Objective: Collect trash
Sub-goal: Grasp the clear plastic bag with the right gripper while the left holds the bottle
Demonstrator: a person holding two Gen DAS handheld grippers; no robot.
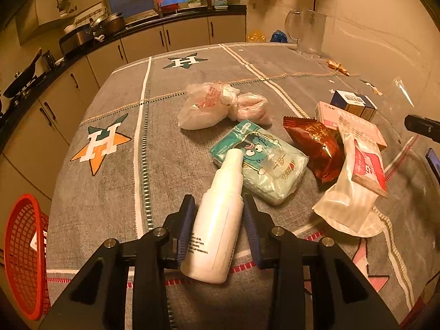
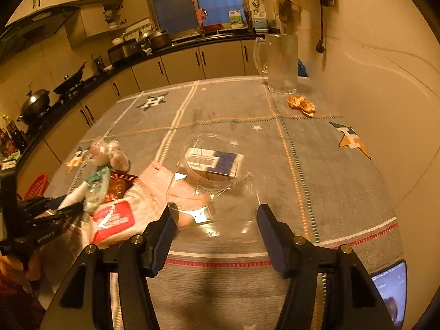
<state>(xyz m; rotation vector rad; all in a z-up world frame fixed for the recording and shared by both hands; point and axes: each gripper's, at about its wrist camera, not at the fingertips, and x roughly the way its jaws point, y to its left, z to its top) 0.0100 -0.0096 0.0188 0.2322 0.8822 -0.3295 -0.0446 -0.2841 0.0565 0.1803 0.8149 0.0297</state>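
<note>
Here, as I read it from my two wrist feeds:

Left tool [image 1: 218, 227]: my blue pads sit against both sides of the white spray bottle [image 1: 220, 220], pinching it around its body; the bottle lies along the fingers with its cap pointing away from me.

Bottle position: its cap end overlaps the teal tissue pack [image 1: 261, 162]; I cannot tell whether its base rests on the tabletop [image 1: 110, 192] or is just off it.

Right tool [image 2: 214, 228]: fingers spread wide, with a clear plastic container [image 2: 209, 189] lying on its side between and just ahead of them (the left pad looks to be at its edge, though the see-through plastic makes contact hard to judge).

Behind the container: a blue-and-white box [image 2: 217, 162], seen through the plastic.

Trash pile: a red snack wrapper [image 1: 319, 148], a pink flat box [image 1: 354, 126], a clear bag with a red-and-white label [image 1: 354, 189], and two knotted plastic bags [image 1: 220, 104] farther back, all close together on the grey star-patterned cloth.

Far end of the tabletop: a glass pitcher [image 2: 280, 63] near the wall, with orange peel [image 2: 301, 104] just beside it.

Off the tabletop's left edge: a red mesh basket [image 1: 24, 255], lower than the surface.
</note>
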